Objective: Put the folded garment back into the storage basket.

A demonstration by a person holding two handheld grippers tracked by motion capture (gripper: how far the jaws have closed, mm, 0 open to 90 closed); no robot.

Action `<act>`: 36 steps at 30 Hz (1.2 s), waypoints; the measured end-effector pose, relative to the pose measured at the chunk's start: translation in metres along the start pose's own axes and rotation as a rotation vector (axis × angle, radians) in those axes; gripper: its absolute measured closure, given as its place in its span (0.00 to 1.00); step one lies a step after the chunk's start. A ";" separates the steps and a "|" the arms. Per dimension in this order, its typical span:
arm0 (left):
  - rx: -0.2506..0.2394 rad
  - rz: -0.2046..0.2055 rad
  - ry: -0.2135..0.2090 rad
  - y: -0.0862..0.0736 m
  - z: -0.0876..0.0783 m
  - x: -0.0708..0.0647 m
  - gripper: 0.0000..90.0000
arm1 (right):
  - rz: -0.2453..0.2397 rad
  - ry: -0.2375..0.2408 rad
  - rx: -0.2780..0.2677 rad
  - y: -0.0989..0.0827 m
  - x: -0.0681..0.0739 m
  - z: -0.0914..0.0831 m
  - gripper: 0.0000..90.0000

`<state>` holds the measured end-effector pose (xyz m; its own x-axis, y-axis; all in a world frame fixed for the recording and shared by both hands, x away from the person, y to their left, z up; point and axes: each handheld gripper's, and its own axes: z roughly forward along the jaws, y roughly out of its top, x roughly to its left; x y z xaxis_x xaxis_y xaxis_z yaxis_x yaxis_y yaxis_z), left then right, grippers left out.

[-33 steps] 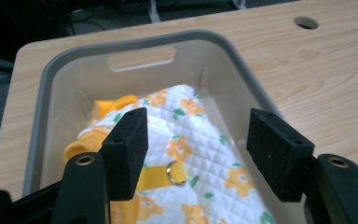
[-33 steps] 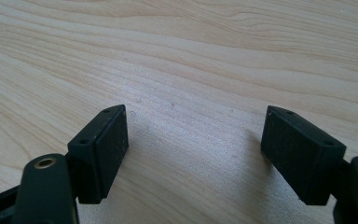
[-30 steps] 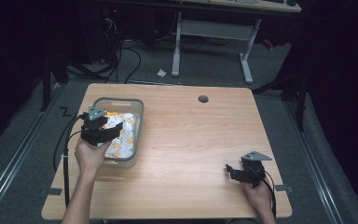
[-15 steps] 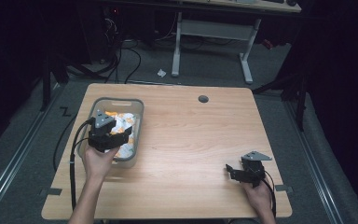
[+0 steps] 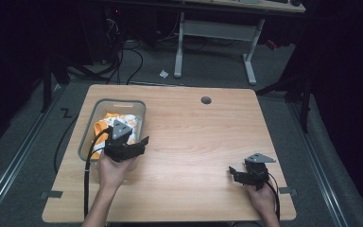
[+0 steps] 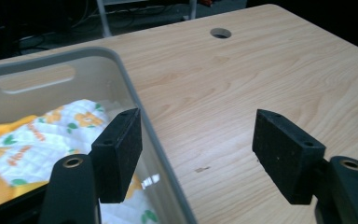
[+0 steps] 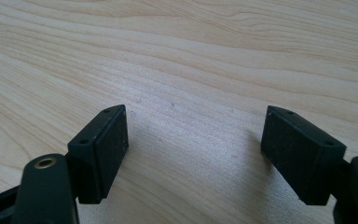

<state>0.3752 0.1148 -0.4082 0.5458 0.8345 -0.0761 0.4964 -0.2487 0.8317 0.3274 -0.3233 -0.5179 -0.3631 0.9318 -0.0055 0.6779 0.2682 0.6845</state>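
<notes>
A grey plastic bin point(image 5: 90, 122) stands on the left of the wooden table point(image 5: 194, 137) and holds a white cloth with orange and green print point(image 5: 122, 120). My left gripper point(image 5: 139, 145) hovers at the bin's near right corner, open and empty. In the left gripper view its jaws straddle the bin's right wall point(image 6: 142, 116), one over the cloth point(image 6: 42, 140), one over bare wood. My right gripper point(image 5: 234, 174) rests low near the front right of the table, open, with only wood grain point(image 7: 191, 126) between its pads.
A round cable hole point(image 5: 206, 100) sits near the table's far edge. Behind the table stand a white desk frame point(image 5: 217, 33) and loose cables point(image 5: 123, 52) on the dark floor. Metal rails point(image 5: 23, 142) run along the floor on both sides.
My left gripper has drawn back out of the bin toward the near right, and now sits over the bin's right wall. The right gripper has stayed put.
</notes>
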 end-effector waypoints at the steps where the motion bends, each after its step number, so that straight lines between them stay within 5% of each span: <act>1: 0.000 0.004 -0.002 -0.001 0.001 -0.003 0.37 | 0.002 0.000 0.000 0.000 0.000 0.000 0.26; 36: 0.045 0.018 -0.113 -0.032 0.035 -0.058 0.38 | 0.001 0.000 0.000 0.000 0.000 0.000 0.26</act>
<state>0.3510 0.0569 -0.4500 0.6263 0.7695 -0.1252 0.5144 -0.2872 0.8081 0.3274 -0.3232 -0.5179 -0.3627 0.9319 -0.0047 0.6780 0.2673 0.6847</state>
